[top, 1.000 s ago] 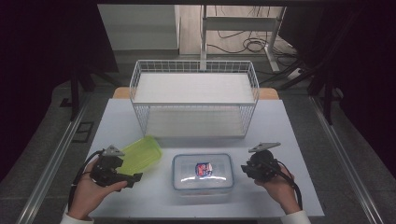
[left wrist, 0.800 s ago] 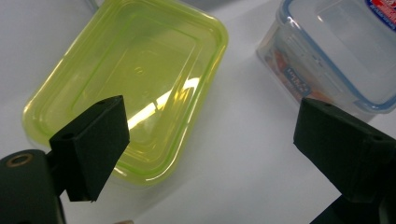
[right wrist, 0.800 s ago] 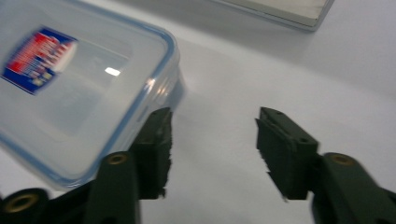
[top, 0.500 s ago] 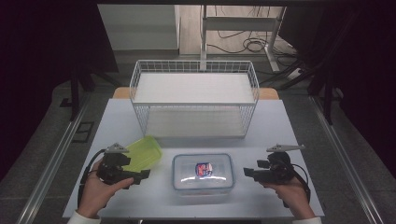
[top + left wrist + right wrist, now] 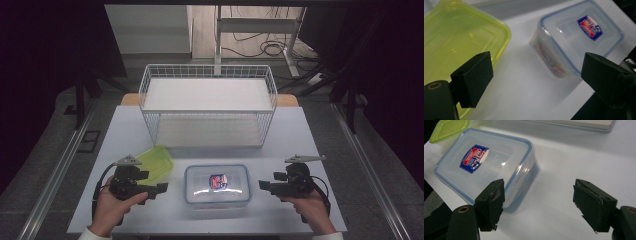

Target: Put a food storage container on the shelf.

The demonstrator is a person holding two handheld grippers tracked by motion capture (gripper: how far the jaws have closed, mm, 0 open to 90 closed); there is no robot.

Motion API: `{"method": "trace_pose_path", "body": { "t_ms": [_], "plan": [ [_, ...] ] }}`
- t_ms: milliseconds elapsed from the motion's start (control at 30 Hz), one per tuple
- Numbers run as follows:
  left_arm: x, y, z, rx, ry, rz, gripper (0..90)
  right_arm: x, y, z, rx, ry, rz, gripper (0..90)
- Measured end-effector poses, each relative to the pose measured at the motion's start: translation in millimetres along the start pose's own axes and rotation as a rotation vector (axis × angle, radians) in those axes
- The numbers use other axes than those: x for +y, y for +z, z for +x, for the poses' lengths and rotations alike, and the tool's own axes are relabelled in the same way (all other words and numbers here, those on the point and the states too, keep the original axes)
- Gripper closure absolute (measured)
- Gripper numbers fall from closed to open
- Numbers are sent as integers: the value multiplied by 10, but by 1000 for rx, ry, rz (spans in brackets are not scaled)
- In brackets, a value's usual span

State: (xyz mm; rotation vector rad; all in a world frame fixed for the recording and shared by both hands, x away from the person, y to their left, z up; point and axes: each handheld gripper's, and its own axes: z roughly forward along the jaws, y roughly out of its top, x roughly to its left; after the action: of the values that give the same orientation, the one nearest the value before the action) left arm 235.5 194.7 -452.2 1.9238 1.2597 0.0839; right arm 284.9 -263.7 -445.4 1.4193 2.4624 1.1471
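Observation:
A clear plastic box (image 5: 217, 184) with a blue-rimmed lid and a red-and-blue label lies on the white table (image 5: 300, 135) near the front edge. The box (image 5: 484, 162) lies just left of my right gripper (image 5: 539, 188), which is held to its right. Those jaws have just been opening and now stand wide over bare table. My right gripper (image 5: 262, 185) points left at the box. My left gripper (image 5: 161, 187) is left of the box (image 5: 579, 32) and points right at it. My left gripper (image 5: 539, 65) is open and holds nothing. A lime-green plastic container (image 5: 156, 164) lies behind it.
A white wire basket (image 5: 207, 107) stands across the back of the table. The green container (image 5: 461, 42) lies close beside the left jaw. Bare table lies to the right of the clear box. The table's front edge runs just below both hands.
My right gripper has drawn away from the clear box's right end, moving right, and its jaws have opened wide. The left gripper has hardly shifted.

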Motion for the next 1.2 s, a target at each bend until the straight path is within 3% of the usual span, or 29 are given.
{"method": "trace_pose_path", "body": {
  "t_ms": [100, 200, 400, 567, 767, 867, 1000, 1100, 1200],
  "plan": [
    [-15, 25, -45, -34, -30, -22, 101, 6, 13, 18, 10, -3, 3, 251],
    [-45, 82, -98, -111, -86, -41, 99, 2, 31, 27, 15, -6, 9, 251],
    [-70, 208, -236, -167, -103, -25, 98, -22, 42, 25, 12, -2, 14, 250],
    [-88, 303, -217, -175, -132, -20, 114, -46, 45, 16, 6, -2, 19, 250],
    [-94, 467, -178, -222, -190, 2, 136, -52, 75, 29, 6, -6, 26, 248],
    [-68, 543, -180, -211, -194, 10, 147, -49, 87, 38, 6, -11, 28, 247],
    [-61, 628, -144, -225, -239, 21, 160, -48, 98, 42, 3, -18, 31, 246],
    [-62, 675, -148, -212, -242, 32, 180, -46, 100, 41, 3, -20, 31, 246],
    [-53, 692, -153, -231, -248, 32, 202, -47, 100, 36, 0, -24, 30, 246]
  ]
}}
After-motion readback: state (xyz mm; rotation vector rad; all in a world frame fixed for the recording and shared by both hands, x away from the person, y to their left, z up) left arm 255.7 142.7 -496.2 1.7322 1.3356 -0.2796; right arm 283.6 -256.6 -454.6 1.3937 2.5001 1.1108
